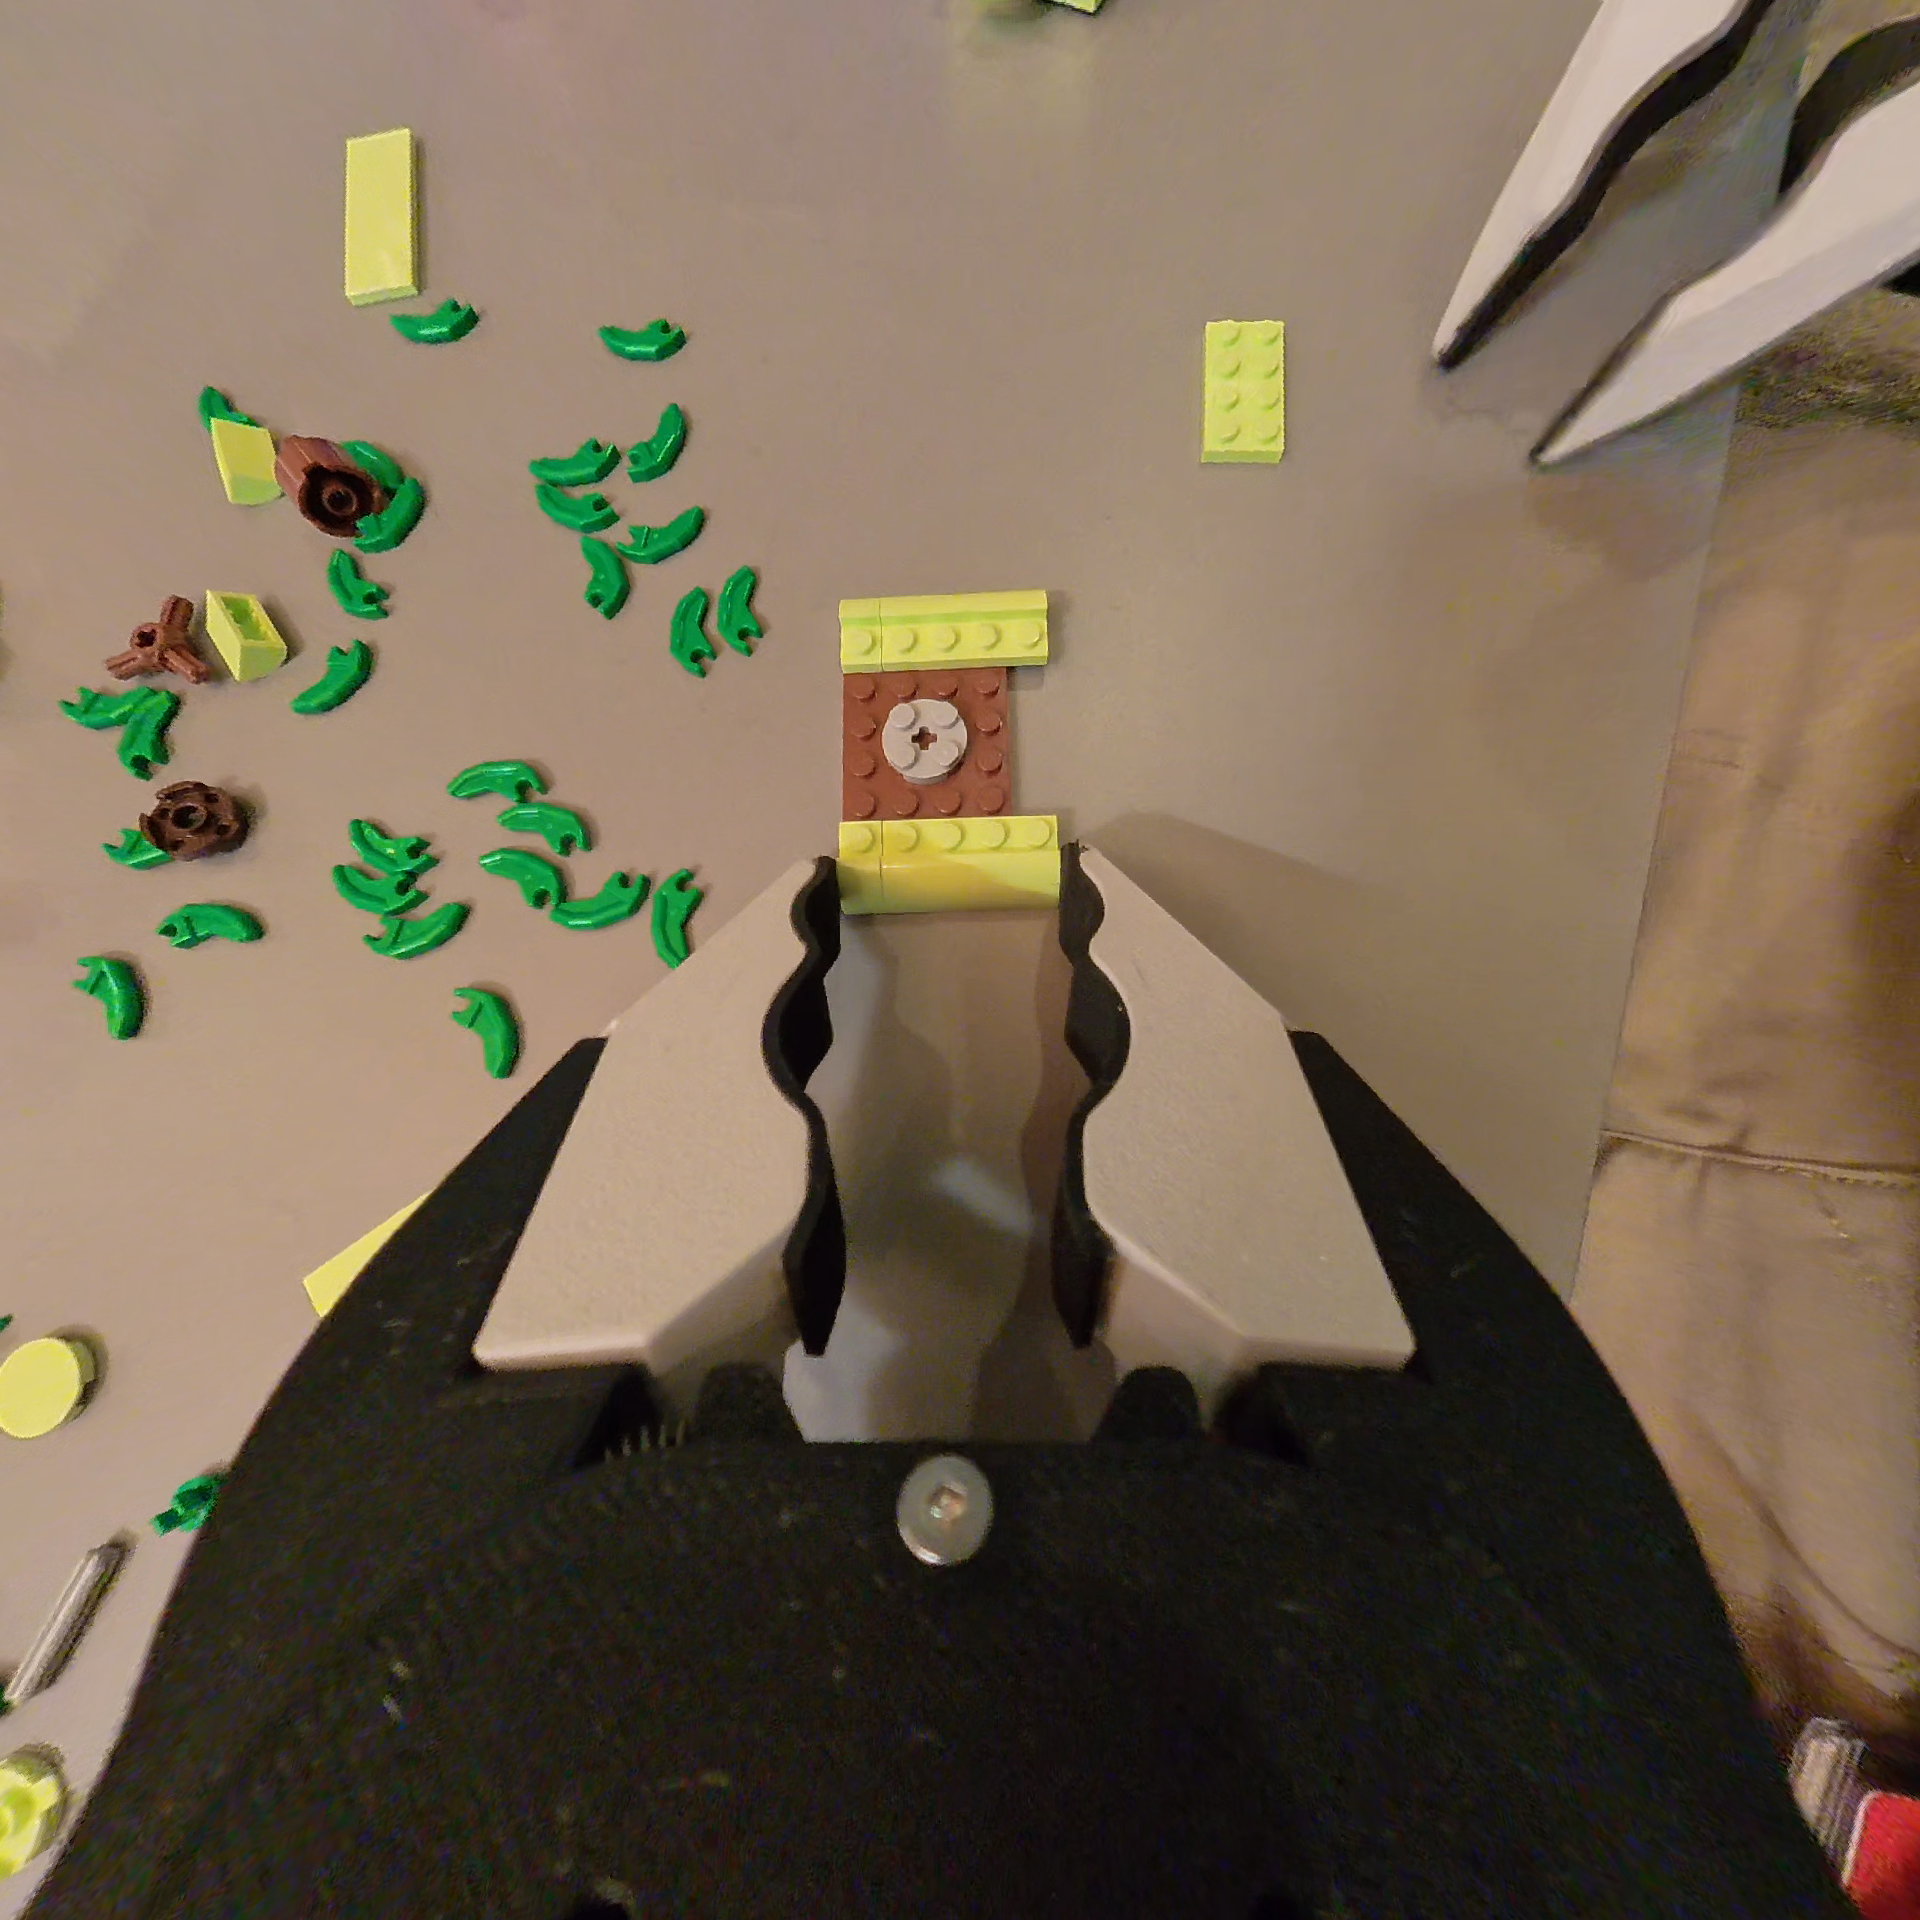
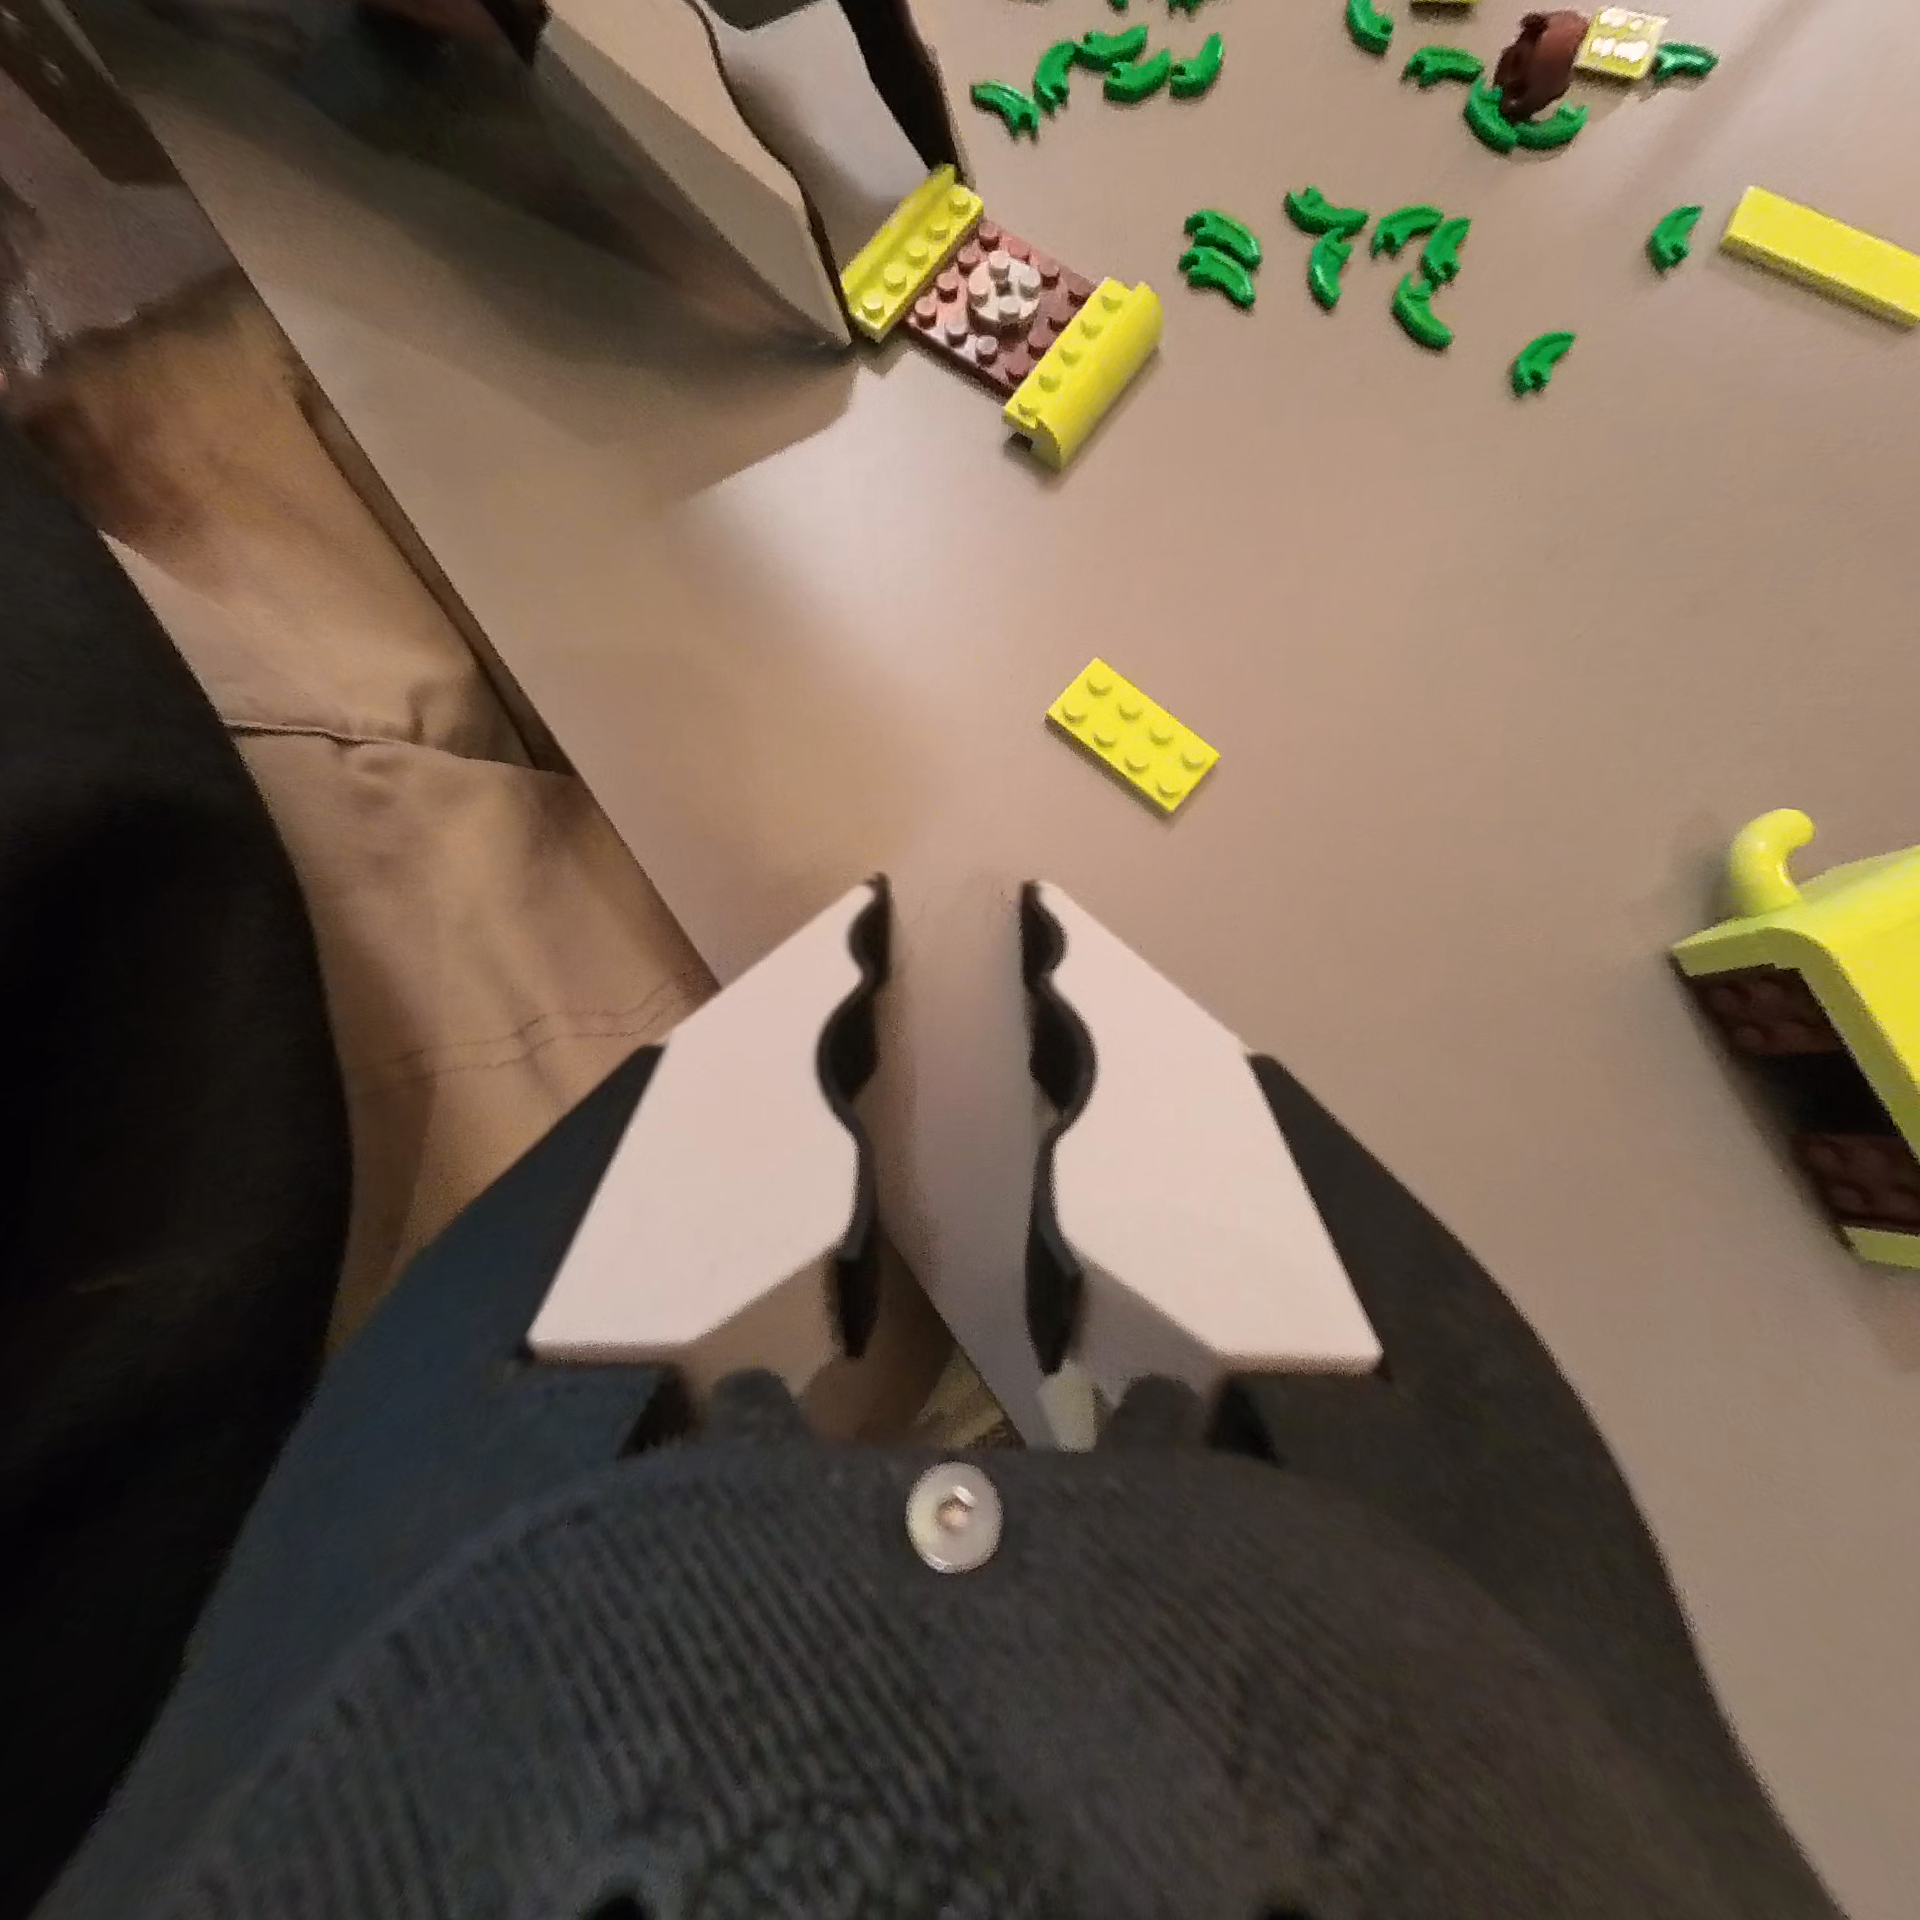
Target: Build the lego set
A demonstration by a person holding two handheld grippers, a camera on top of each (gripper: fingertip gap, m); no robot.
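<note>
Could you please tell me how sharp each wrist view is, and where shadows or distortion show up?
Left wrist view: mostly sharp; the left gripper casts a soft shadow to its right on the table, and the right gripper at the top corner is slightly smeared. Right wrist view: softer, the right gripper and nearby edges blurred; wide-angle stretching skews the lime plate.

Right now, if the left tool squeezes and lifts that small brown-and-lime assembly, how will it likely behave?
The brown-and-lime assembly looks rigid and light, so it probably lifts flat. The lime edge brick between the left tool fingers has a smooth curved face, so it may slip. Its pressed-on parts could separate.
</note>
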